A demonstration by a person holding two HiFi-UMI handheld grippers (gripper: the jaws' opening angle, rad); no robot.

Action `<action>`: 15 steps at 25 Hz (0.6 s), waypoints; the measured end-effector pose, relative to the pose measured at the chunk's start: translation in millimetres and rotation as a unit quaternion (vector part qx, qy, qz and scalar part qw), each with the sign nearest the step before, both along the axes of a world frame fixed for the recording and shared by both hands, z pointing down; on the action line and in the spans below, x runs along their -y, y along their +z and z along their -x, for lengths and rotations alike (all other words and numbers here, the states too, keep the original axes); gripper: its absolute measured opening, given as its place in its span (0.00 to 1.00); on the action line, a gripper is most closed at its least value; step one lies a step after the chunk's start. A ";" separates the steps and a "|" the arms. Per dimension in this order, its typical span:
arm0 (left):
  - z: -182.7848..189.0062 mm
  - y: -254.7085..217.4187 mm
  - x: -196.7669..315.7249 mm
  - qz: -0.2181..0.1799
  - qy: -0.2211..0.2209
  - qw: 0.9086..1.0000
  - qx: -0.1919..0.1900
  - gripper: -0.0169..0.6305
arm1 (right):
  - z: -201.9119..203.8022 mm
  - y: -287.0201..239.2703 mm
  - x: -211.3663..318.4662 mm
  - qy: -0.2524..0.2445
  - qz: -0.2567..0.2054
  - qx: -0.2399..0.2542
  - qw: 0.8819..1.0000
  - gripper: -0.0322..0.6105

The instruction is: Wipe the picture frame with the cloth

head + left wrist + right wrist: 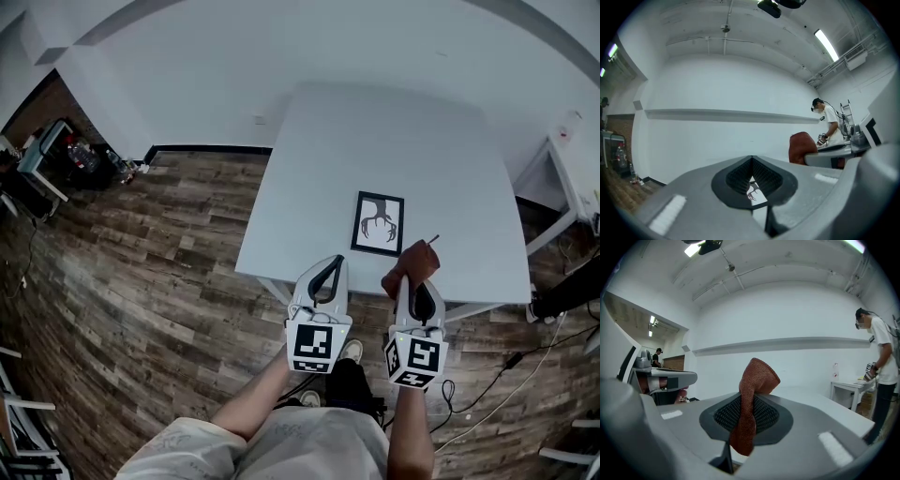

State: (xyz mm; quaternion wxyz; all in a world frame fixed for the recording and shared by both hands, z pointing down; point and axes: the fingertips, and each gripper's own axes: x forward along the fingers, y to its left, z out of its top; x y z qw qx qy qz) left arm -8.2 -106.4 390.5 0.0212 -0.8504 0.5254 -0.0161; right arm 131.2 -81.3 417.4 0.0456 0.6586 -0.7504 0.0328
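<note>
A black picture frame (379, 223) with a dark antler print lies flat on the white table (309, 187), near its front edge. My right gripper (413, 277) is shut on a rust-brown cloth (410, 267), which bunches above the jaws just right of the frame's near corner. In the right gripper view the cloth (751, 404) hangs pinched between the closed jaws. My left gripper (327, 274) hovers at the table's front edge, left of the frame, shut with nothing in it. Through its jaws a sliver of the frame (752, 192) shows.
Wood floor surrounds the table. A dark cart with bottles (56, 159) stands far left, a white side table (562, 178) at right. Cables (506, 375) trail on the floor at right. A person (881, 366) stands by a bench in the background.
</note>
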 end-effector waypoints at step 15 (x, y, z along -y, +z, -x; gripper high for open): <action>-48.5 26.7 134.4 0.050 -0.050 0.997 -0.004 0.03 | -47.1 35.4 137.7 -0.055 0.054 0.006 0.997 0.17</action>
